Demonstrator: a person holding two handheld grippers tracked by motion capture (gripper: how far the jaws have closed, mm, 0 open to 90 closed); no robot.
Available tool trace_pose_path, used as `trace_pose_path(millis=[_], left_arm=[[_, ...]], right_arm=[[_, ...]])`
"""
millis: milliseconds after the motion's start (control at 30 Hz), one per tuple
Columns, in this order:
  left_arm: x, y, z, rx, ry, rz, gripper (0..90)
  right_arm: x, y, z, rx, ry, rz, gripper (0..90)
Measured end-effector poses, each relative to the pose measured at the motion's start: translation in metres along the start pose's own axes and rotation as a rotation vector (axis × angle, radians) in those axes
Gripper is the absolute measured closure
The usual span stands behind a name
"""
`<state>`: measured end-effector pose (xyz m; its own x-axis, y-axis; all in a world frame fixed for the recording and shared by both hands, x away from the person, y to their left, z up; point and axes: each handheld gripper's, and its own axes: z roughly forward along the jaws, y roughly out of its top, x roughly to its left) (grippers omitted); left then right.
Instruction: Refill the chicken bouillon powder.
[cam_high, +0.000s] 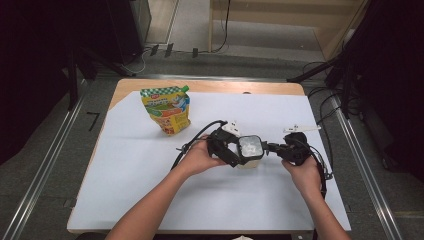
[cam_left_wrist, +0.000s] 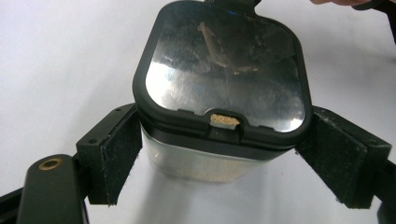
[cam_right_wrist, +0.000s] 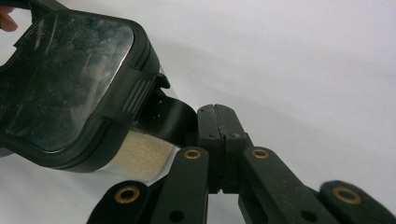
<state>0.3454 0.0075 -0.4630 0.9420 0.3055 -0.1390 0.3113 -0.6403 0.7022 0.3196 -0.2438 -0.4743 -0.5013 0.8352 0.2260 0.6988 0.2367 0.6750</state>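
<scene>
Container (cam_high: 250, 150) is sitting near the middle of the white sheet (cam_high: 150, 190) in the high view, a squat, rounded-square tub with a black-rimmed lid. The left gripper (cam_high: 231, 150) is pressing in on its near-left side and the right gripper (cam_high: 280, 150) is reaching in from its right. A printed stand-up pouch (cam_high: 166, 109) is standing well apart, beyond the container to its left.

In the left gripper view, the jaws are standing moderately open, straddling the clear body below the lid (cam_left_wrist: 224, 70); the left pad is touching the wall, while I cannot tell whether the right one is. The lid panel is glossy and scratched, the body is translucent, and pale granular stuff is showing low inside. The pads are looking rough and fuzzy.

In the right gripper view, the jaws are closed flat together, pinching a thin black tab (cam_right_wrist: 170, 119) that is jutting from the container beside the ribbed latch (cam_right_wrist: 135, 98). I judge the risk to be this: a pull on that tab could be tipping or sliding the tub if the left hold is loose on the slick wall, and a sudden release could be spilling the contents.
</scene>
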Motion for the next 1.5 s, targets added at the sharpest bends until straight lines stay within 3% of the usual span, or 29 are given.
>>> trace_pose_path(millis=[100,733,900,933,967,1000,1100,1300,1500], left_arm=[[0.000,0.001,-0.002,-0.010,-0.006,-0.016,16.3],[-0.004,0.014,-0.012,0.011,0.019,0.025,16.9],[-0.007,0.019,-0.017,-0.009,0.035,0.046,18.0],[-0.008,0.020,-0.019,-0.013,0.011,0.054,19.4],[-0.008,0.021,-0.022,-0.033,-0.028,0.054,33.7],[-0.009,0.023,-0.023,-0.037,-0.020,0.060,39.7],[-0.014,0.028,-0.024,-0.026,-0.032,0.069,40.1],[-0.017,0.039,-0.025,-0.004,-0.081,0.041,56.4],[-0.023,0.053,-0.024,0.022,-0.101,0.044,66.5]], right_arm=[[0.001,0.000,0.000,0.000,-0.004,-0.001,90.0],[0.002,-0.002,0.000,0.001,-0.007,-0.010,90.0],[0.002,-0.001,-0.001,-0.003,-0.002,-0.009,90.0],[0.002,-0.001,-0.001,-0.004,-0.002,-0.009,90.0],[0.002,-0.001,-0.001,-0.006,0.000,-0.009,90.0],[0.002,-0.001,-0.002,-0.007,0.000,-0.010,90.0],[0.003,-0.001,-0.002,-0.007,0.001,-0.012,90.0],[0.003,-0.001,-0.002,-0.007,0.007,-0.007,90.0],[0.002,-0.002,-0.002,-0.005,0.005,-0.015,90.0]])
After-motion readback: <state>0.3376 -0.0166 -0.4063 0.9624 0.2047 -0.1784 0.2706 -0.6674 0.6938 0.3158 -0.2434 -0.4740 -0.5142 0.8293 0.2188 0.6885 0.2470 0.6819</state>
